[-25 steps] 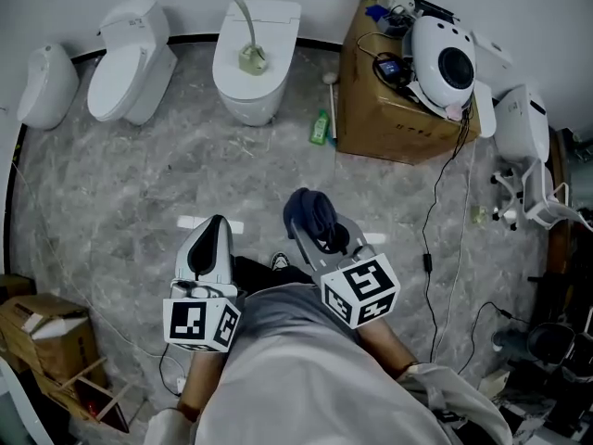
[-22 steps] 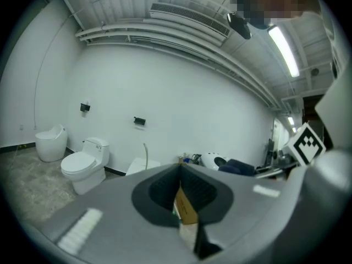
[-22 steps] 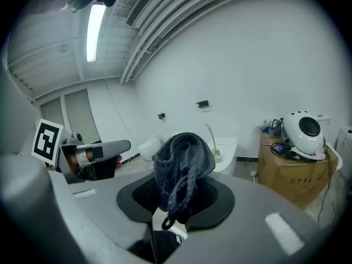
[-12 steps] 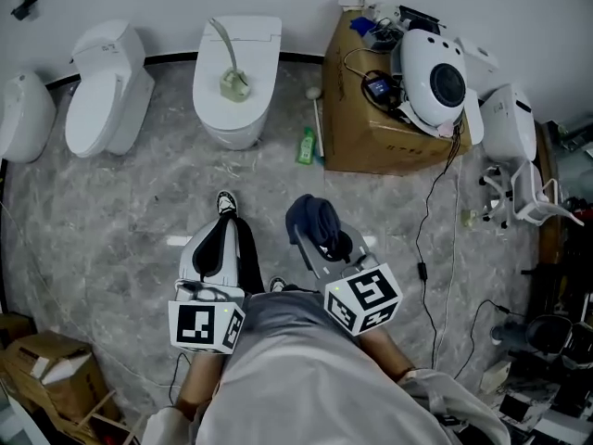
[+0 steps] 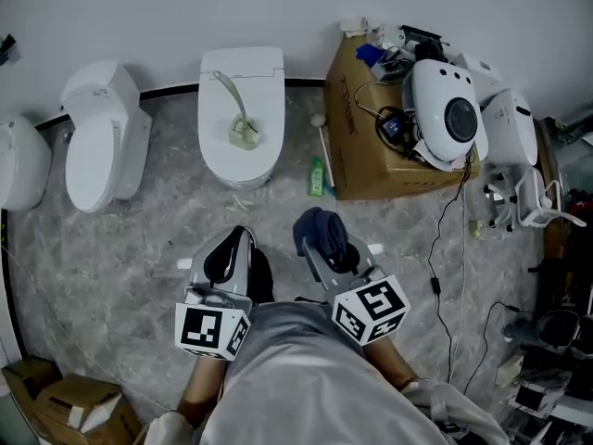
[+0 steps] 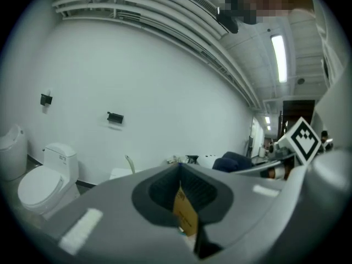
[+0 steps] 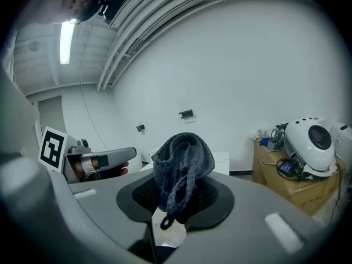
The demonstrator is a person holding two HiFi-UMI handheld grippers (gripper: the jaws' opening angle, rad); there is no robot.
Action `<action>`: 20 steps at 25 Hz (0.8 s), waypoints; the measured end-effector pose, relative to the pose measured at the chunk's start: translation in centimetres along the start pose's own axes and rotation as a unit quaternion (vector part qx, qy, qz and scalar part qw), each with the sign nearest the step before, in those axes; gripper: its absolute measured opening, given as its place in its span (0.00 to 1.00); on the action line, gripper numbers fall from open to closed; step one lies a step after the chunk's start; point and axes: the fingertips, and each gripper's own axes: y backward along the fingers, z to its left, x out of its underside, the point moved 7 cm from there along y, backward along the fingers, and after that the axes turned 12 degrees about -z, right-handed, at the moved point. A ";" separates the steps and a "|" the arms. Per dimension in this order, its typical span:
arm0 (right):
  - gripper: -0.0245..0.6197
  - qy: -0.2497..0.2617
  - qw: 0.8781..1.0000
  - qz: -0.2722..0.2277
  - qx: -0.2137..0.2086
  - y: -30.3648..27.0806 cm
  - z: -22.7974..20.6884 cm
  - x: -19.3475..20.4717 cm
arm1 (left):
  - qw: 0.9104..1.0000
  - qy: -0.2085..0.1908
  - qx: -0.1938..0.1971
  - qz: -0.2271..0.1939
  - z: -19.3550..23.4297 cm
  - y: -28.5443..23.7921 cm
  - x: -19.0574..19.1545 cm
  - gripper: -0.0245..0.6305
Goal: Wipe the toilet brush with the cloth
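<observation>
Found right tool (image 7: 177, 203) pinching the cloth (image 7: 184, 161), left tool (image 6: 181, 196) pressed together, empty. Located toilet brush (image 5: 243, 130) on the middle toilet (image 5: 265, 70), well ahead (untouched). Recommend approaching, steadying the handle (image 5: 225, 91) with left tool, wiping lengthwise.

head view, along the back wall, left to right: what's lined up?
white fixture at the frame edge → left toilet → middle toilet → green bottle → cardboard box → white domed device

Head view steeply down from above; gripper views low, facing wall (image 7: 247, 65); all share toilet (image 5: 264, 146).
</observation>
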 end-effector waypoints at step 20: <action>0.20 -0.011 1.000 0.004 0.028 -17.9 0.6 -4.4 | 0.998 0.054 0.033 0.002 17.6 -13.2 -3.0 0.04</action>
